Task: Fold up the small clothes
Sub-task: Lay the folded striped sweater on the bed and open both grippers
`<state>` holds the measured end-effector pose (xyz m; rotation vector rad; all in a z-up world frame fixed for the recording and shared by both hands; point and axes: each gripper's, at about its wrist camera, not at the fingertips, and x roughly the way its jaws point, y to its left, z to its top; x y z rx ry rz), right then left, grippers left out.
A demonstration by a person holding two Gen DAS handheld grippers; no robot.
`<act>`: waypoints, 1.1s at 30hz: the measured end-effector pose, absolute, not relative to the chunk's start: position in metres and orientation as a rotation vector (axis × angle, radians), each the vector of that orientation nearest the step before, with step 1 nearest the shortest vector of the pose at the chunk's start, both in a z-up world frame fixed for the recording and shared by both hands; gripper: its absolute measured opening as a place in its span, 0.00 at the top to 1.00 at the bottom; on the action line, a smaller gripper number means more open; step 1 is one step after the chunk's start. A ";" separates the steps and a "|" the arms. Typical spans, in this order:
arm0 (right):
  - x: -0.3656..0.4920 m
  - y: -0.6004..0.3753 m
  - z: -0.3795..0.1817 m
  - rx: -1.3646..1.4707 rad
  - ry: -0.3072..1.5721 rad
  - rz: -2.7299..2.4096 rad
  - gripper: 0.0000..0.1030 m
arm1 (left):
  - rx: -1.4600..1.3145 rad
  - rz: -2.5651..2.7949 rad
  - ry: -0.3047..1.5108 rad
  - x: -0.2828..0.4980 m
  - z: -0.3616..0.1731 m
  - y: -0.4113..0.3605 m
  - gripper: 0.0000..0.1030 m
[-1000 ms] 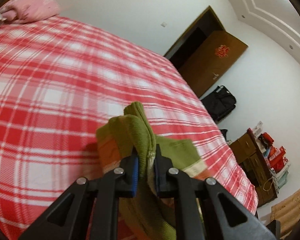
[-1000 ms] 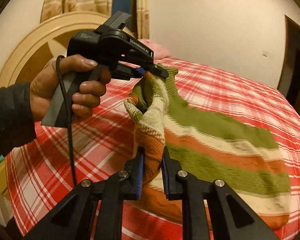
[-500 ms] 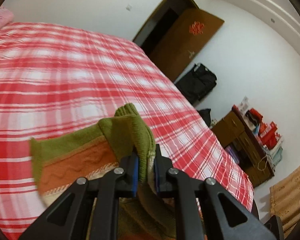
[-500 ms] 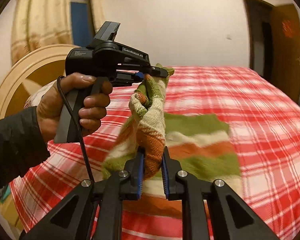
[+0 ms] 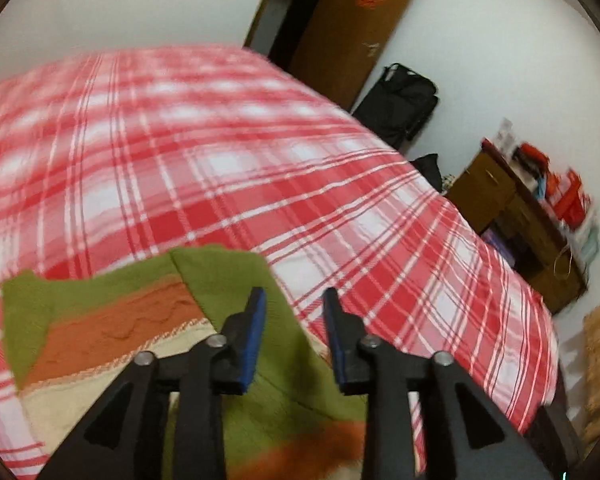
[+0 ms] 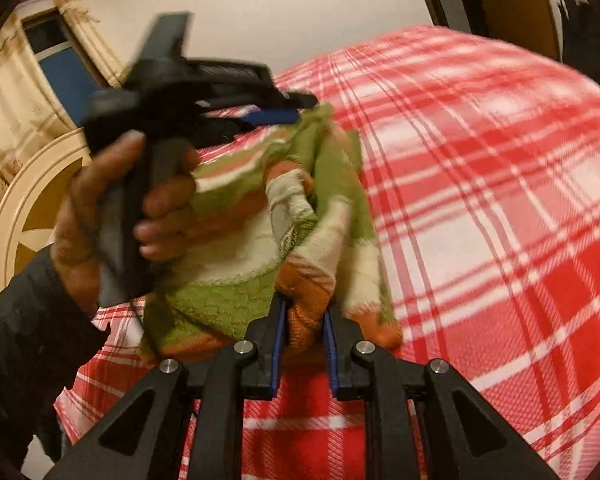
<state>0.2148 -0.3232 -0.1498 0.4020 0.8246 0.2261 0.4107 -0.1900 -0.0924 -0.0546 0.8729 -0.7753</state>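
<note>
The left hand-held gripper (image 5: 294, 320) hangs with its blue-padded fingers (image 5: 253, 334) spread wide apart, gripped by a bare hand (image 6: 112, 216); the right hand-held gripper (image 6: 303, 344) is nearly closed, pinching knit fabric

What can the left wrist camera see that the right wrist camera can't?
Only the left wrist view shows the black bag against the wall, the cluttered brown wooden dresser and the open left gripper from behind. Only the right wrist view shows the person's left hand, the cream curtain and the right gripper pinching cloth. Both show the green, orange and cream striped knitted garment and the red-and-white plaid bedspread.
</note>
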 end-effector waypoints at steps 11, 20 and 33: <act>0.192 -0.339 -0.113 0.352 0.681 0.133 0.39 | 0.148 -0.564 0.750 0.315 -0.093 -0.095 0.27; 0.232 -0.273 -0.116 0.217 0.724 0.329 0.39 | 0.105 -0.509 0.910 0.295 -0.159 -0.067 0.27; 0.236 -0.277 -0.092 0.074 0.691 0.258 0.44 | 0.012 -0.472 0.816 0.277 -0.137 -0.059 0.10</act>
